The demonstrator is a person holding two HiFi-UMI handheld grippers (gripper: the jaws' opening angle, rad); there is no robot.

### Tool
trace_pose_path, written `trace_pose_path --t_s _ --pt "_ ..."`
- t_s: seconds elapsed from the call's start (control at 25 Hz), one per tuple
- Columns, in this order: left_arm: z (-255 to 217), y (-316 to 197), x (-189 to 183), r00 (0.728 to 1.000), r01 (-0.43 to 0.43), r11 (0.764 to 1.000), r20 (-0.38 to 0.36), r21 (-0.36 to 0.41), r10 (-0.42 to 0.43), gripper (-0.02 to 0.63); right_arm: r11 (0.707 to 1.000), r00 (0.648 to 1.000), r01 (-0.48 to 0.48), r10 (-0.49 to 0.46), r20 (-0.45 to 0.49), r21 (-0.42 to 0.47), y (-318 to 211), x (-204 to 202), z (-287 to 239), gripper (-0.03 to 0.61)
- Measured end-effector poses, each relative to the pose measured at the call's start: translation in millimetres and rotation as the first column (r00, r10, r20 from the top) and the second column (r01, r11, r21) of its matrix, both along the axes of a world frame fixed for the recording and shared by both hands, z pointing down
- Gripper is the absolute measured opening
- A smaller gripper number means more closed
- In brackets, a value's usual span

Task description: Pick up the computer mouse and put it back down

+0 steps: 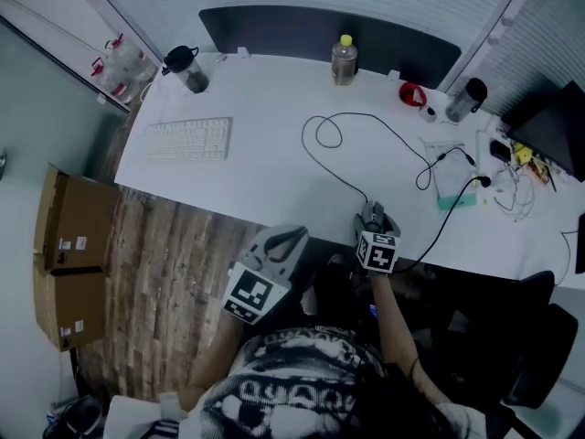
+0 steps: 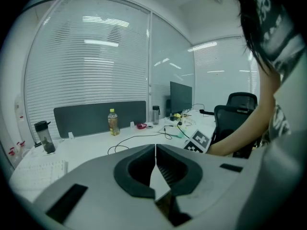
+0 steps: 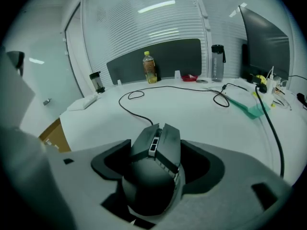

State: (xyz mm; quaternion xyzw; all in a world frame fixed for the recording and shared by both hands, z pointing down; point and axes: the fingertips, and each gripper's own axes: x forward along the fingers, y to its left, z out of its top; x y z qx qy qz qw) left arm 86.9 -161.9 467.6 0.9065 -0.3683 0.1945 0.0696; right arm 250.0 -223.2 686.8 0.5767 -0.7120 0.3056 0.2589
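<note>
The dark computer mouse point(image 3: 152, 172) lies on the white desk point(image 1: 265, 167) near its front edge, its cable running off toward the back. In the head view only its nose point(image 1: 371, 214) peeks out ahead of the marker cube. My right gripper point(image 3: 157, 143) is angled down over it, jaws wide on either side of its flanks with dark slits of gap showing, so open. My left gripper point(image 2: 155, 150) is shut with nothing in it, fingertips meeting. It hovers off the desk's front edge point(image 1: 289, 237), left of the right gripper point(image 1: 372, 219).
A white keyboard point(image 1: 186, 139) lies at the desk's left. A yellow-capped bottle point(image 1: 344, 60), a dark flask point(image 1: 187, 69), a red item point(image 1: 412, 93) and a tumbler point(image 1: 466, 99) line the back. Cables, a teal item point(image 1: 457, 199) and a monitor point(image 1: 553, 126) crowd the right. Cardboard boxes point(image 1: 69, 254) stand on the floor.
</note>
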Motion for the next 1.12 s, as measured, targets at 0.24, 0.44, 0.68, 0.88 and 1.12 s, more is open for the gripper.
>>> trace_pose_path --t_s 0.24,0.44,0.68,0.88,1.12 --pt "1 -7 23 1.0 0.025 1.0 0.009 0.011 -0.025 0.005 0.999 0.999 0.032 -0.032 0.023 -0.005 1 -1 1 0.307" --pt "1 -6 44 0.999 0.033 0.999 0.013 0.017 -0.033 0.005 0.998 0.995 0.065 -0.064 0.073 -0.011 2 2 -2 0.305" --pt "5 -6 48 0.997 0.074 0.997 0.033 0.015 -0.074 0.005 0.987 0.983 0.16 -0.162 0.088 0.025 2 3 -14 0.305" --pt "3 -15 50 0.994 0.098 0.995 0.042 0.025 -0.099 0.005 0.964 0.964 0.24 -0.25 0.087 0.113 -11 2 -46 0.305" --pt "7 -18 40 0.99 0.131 0.991 0.058 0.01 -0.131 0.005 0.931 0.929 0.307 -0.338 0.148 0.198 -24 -8 -89 0.305"
